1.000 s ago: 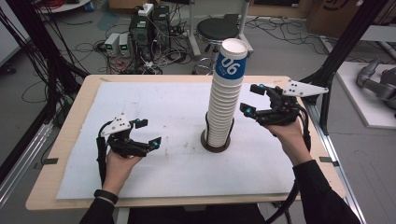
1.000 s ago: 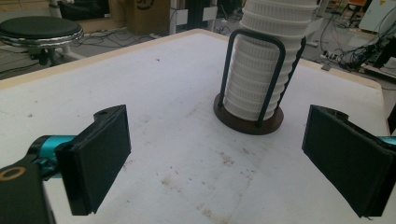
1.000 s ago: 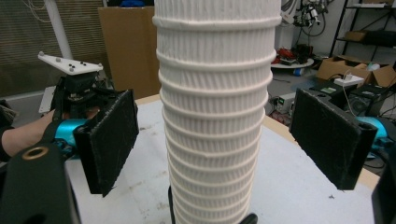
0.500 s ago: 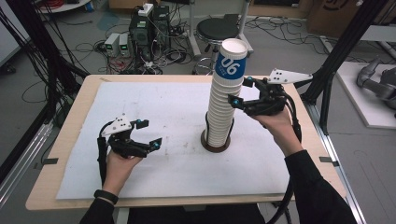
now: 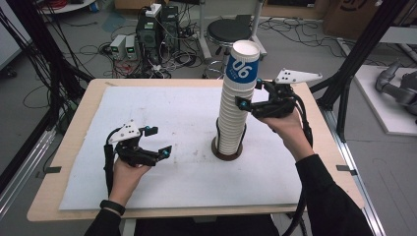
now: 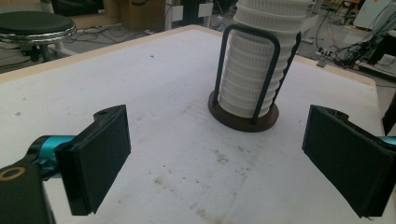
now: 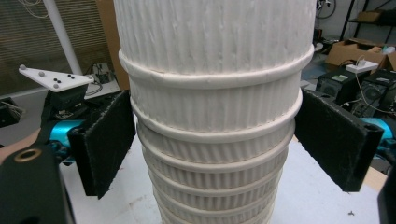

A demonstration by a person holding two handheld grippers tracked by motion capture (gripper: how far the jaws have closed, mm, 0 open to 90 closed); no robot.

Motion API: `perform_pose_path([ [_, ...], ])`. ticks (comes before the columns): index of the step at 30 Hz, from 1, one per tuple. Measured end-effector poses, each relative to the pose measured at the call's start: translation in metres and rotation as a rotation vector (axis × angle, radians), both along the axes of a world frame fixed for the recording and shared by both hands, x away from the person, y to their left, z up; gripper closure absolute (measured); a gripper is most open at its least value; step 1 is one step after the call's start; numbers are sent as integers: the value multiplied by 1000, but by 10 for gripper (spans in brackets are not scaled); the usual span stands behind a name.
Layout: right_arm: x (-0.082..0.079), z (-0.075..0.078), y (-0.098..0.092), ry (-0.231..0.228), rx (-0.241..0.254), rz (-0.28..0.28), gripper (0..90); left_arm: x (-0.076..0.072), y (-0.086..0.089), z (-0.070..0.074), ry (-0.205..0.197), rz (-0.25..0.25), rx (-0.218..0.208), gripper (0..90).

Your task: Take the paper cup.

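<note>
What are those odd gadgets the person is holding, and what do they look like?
Two handheld black grippers: the left gripper and right gripper each have flat black padded jaws, teal fittings, a grey three-cornered plate on top and a trailing black cable. The person wears dark sleeves and a black wristband.

cup stack in holder (mid-table) | right tongs astride it — left tongs well apart

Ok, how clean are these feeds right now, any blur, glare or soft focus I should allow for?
High view: even light, slightly soft, the blue label on the top cup still readable. Left gripper view: sharp on the holder and the stained white mat, no glare. Right gripper view: the cup stack sits very close yet its ribbing stays crisp; the room behind is softer, and the stack blocks much of the table.
</note>
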State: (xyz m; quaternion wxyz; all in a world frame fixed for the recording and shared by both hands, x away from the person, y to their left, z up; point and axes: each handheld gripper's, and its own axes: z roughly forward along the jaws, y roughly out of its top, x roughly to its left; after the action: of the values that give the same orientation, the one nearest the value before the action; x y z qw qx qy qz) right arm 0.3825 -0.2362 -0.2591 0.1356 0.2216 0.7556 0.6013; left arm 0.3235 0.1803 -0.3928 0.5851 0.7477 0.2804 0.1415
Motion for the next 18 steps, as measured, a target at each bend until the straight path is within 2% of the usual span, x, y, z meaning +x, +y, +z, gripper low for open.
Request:
perform_pose_path([
  [11, 0, 0, 0, -3, -2, -11, 139, 0, -9, 7, 9, -30, -21, 79],
  [18, 0, 0, 0, -7, -6, -14, 141, 0, -18, 27, -5, -65, -27, 79],
])
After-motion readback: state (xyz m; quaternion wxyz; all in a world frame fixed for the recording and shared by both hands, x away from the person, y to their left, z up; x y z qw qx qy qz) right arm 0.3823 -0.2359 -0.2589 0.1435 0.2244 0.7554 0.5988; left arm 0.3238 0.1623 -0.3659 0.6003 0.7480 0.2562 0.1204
